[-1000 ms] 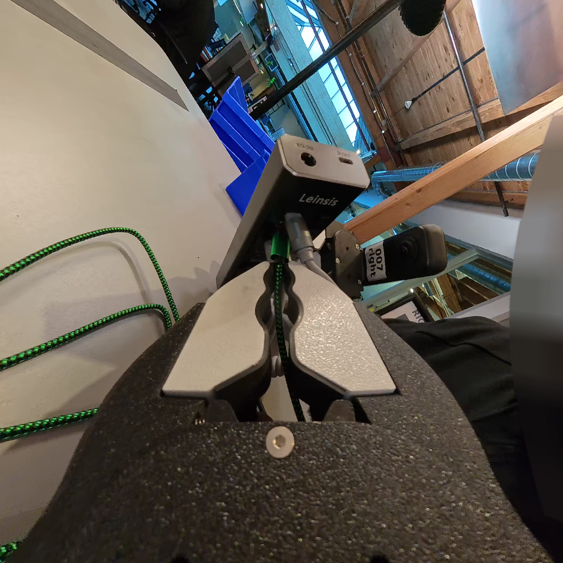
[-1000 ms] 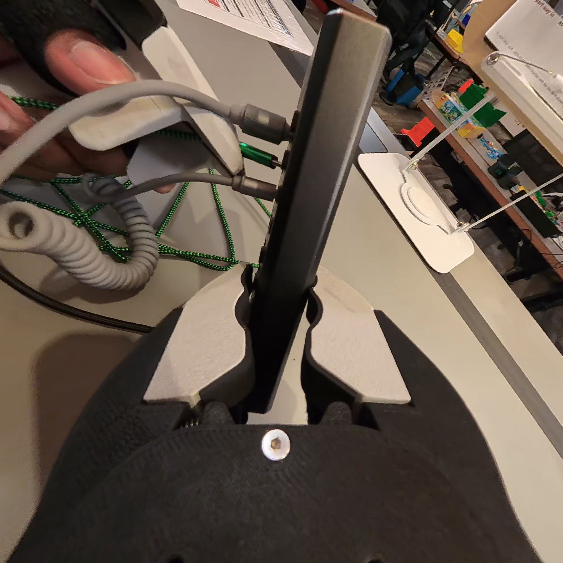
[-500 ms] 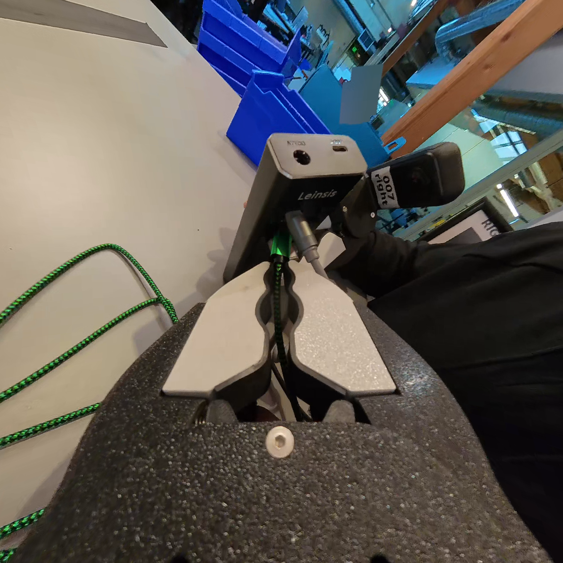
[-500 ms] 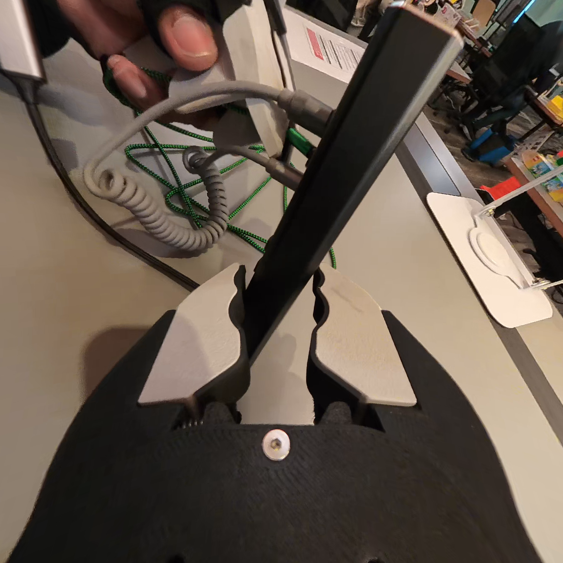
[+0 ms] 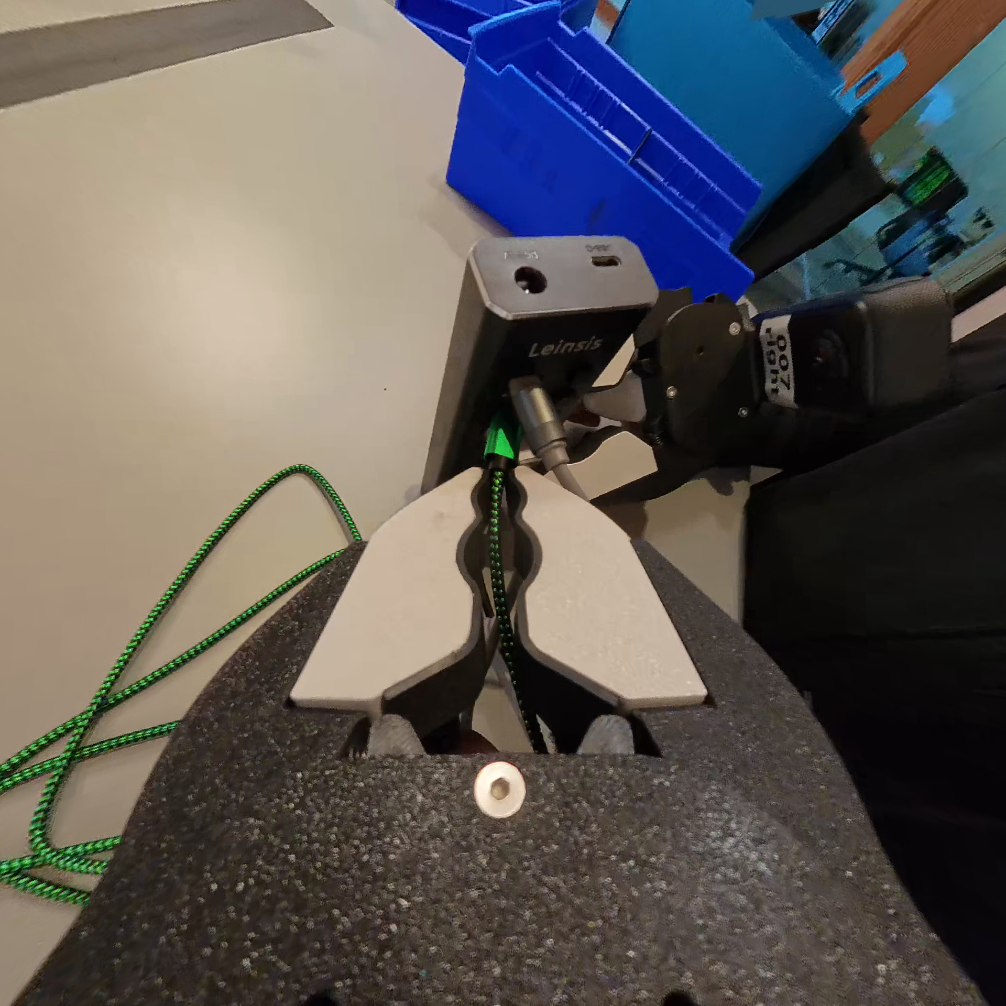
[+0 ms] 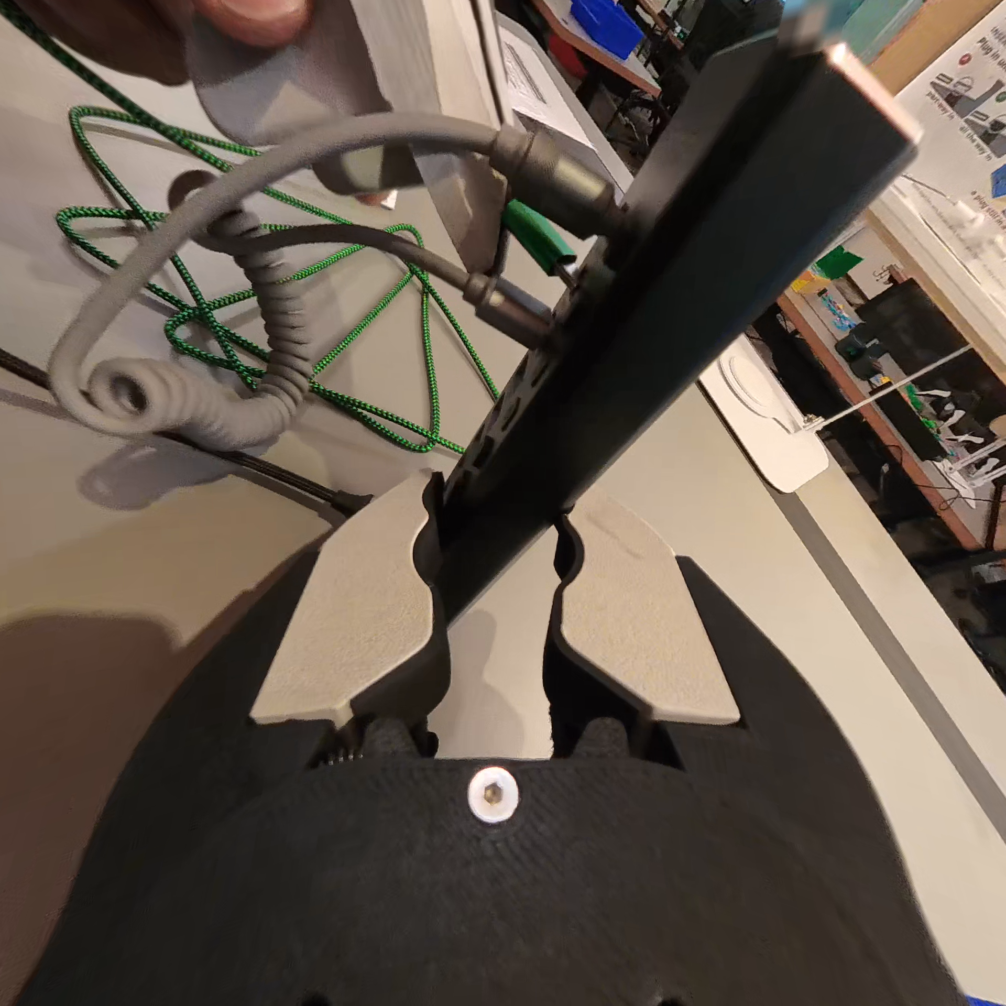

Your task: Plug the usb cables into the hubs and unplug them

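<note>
On the left, loops of the green braided cable (image 5: 163, 626) lie slack on the pale surface (image 5: 190, 272). The left hand-held gripper (image 5: 498, 490) is pressed together on that cable just behind its green plug (image 5: 501, 441), which sits at a port of the dark hub (image 5: 555, 326); in the right wrist view a sliver of bare metal shows between plug and hub, so it looks not fully seated. Beside it a grey plug (image 5: 536, 419) is in the hub, and the right wrist view shows a second grey plug (image 6: 506, 305) lower down, both from a grey coiled cable (image 6: 218, 403). Further right, the right hand-held gripper (image 6: 492, 522) is spread wider than the hub: the hub leans tilted against its left finger, the right finger standing clear. Blue bins (image 5: 599, 152) stand behind. Judging from this, two or three cables are in; the green plug is mid-step, and other ports along the hub's edge are empty
</note>
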The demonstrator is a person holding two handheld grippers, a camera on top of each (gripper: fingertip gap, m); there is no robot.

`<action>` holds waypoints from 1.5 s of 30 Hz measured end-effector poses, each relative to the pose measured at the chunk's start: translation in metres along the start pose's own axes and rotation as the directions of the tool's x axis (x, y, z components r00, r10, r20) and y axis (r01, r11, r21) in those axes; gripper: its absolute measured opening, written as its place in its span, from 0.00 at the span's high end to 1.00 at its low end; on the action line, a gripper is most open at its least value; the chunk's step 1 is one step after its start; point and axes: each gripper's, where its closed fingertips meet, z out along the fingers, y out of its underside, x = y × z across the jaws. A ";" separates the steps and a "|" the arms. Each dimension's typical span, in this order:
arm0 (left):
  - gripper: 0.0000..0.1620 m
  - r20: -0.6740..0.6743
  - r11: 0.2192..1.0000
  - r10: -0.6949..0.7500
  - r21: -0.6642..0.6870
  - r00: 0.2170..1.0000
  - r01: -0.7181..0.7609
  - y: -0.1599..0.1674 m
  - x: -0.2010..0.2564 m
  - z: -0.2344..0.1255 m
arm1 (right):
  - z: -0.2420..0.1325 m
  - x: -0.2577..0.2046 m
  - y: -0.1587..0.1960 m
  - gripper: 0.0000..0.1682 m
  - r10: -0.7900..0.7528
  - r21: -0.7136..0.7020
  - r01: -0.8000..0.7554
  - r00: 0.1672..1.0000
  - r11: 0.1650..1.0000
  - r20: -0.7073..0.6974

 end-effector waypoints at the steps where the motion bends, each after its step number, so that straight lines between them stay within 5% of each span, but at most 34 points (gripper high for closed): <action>1: 0.98 0.007 1.000 0.014 -0.007 1.000 -0.014 0.000 -0.001 0.000 | 0.000 0.000 0.000 0.77 0.001 0.000 -0.001 1.000 1.000 -0.002; 5: 0.97 -0.027 0.992 0.106 -0.065 0.994 -0.108 0.003 -0.004 -0.004 | 0.001 -0.003 -0.002 0.76 0.027 0.022 -0.028 0.999 0.999 0.031; 13: 0.97 -0.222 0.965 0.213 -0.105 0.951 -0.241 0.012 0.013 -0.004 | -0.020 -0.017 -0.013 0.73 0.100 0.154 -0.168 0.921 0.974 0.376; 23: 0.97 -0.289 0.951 0.235 -0.126 0.928 -0.281 0.017 0.018 0.000 | -0.039 -0.010 -0.062 0.62 0.107 0.238 -0.444 0.624 0.864 0.774; 30: 0.97 -0.248 0.987 0.091 -0.109 0.964 -0.121 0.014 0.023 0.000 | -0.038 -0.009 -0.063 0.63 0.150 0.241 -0.510 0.611 0.826 0.778; 38: 0.97 -0.126 0.991 0.106 -0.067 0.986 -0.115 0.015 0.020 -0.003 | -0.038 -0.010 -0.063 0.63 0.218 0.245 -0.516 0.679 0.821 0.701; 45: 0.97 -0.251 0.983 0.131 -0.090 0.959 -0.157 0.016 0.025 -0.002 | -0.039 -0.010 -0.066 0.63 0.256 0.222 -0.582 0.626 0.782 0.737</action>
